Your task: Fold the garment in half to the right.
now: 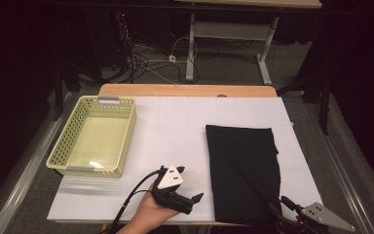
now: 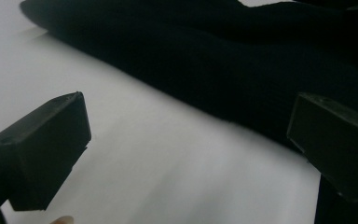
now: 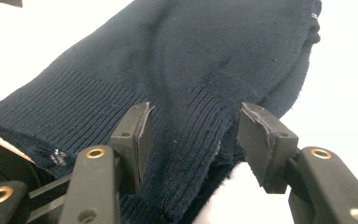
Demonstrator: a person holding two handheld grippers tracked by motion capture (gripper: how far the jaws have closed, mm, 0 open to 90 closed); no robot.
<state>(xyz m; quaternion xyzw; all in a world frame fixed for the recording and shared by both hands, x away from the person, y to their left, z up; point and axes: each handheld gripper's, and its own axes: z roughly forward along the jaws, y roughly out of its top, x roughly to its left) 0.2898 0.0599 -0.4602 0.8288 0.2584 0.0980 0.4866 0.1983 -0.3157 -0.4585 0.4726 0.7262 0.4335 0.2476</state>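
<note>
Folding dark knit garment [image 1: 242, 170]: your right gripper [image 3: 192, 135] jaws apart around hem, not pinching; left gripper [image 1: 191, 199] open, empty. Next, close on hem.

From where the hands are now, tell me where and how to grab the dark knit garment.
Grip the dark knit garment by its ribbed hem at the near edge, coming in low from the person's side. The garment lies flat, but there the rib lifts slightly between the right hand-held gripper's open jaws.
</note>
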